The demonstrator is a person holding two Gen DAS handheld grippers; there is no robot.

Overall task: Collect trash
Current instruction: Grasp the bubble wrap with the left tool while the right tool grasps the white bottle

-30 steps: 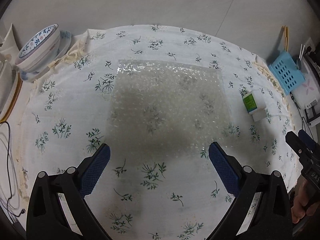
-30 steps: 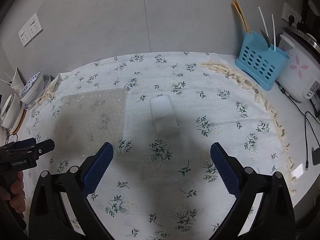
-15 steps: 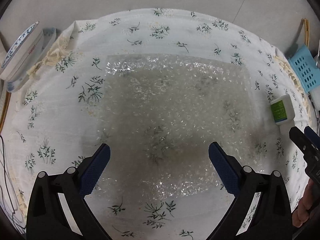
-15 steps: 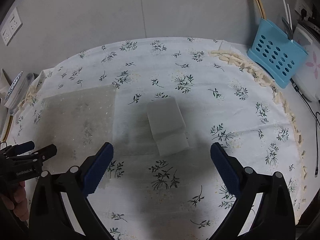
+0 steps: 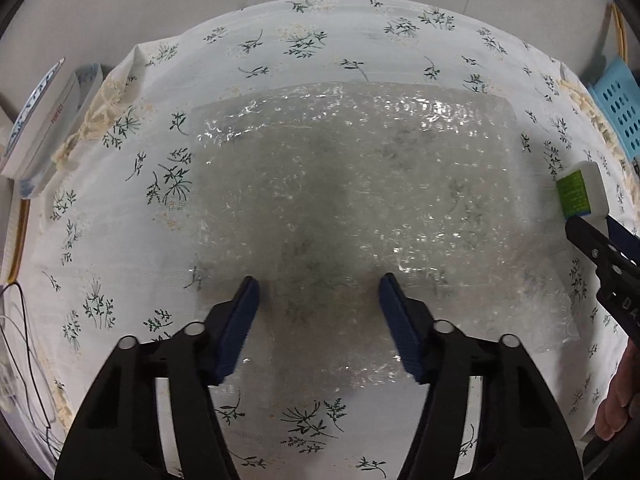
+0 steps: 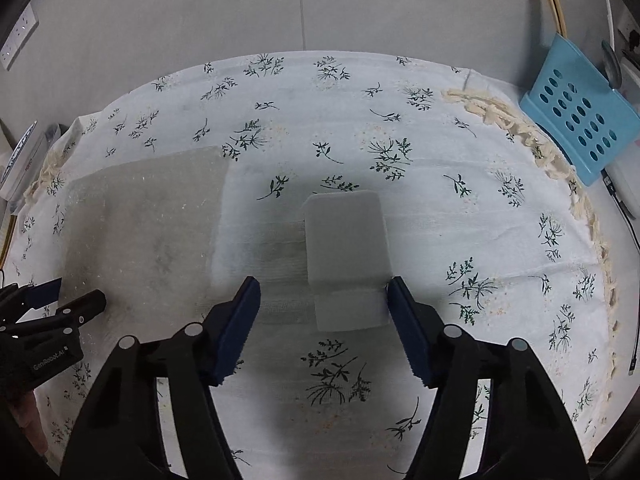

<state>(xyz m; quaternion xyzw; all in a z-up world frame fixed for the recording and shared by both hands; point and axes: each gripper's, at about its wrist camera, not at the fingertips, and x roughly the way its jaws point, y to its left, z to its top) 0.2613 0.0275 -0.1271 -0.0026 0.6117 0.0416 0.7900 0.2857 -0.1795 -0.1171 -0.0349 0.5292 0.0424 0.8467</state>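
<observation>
The left tool is partly open over the near edge of the bubble wrap, which lies flat on the counter. The right tool is partly open around the white carton, lying just beside the wrap. Recommended: press the left tips down to bunch the film before closing. Center the right tool on the carton; close evenly to prevent skidding.

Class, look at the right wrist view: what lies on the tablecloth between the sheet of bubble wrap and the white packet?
Only bare floral tablecloth separates the bubble wrap from the white packet; nothing sits in that strip. The right wrist view shows it.
</observation>
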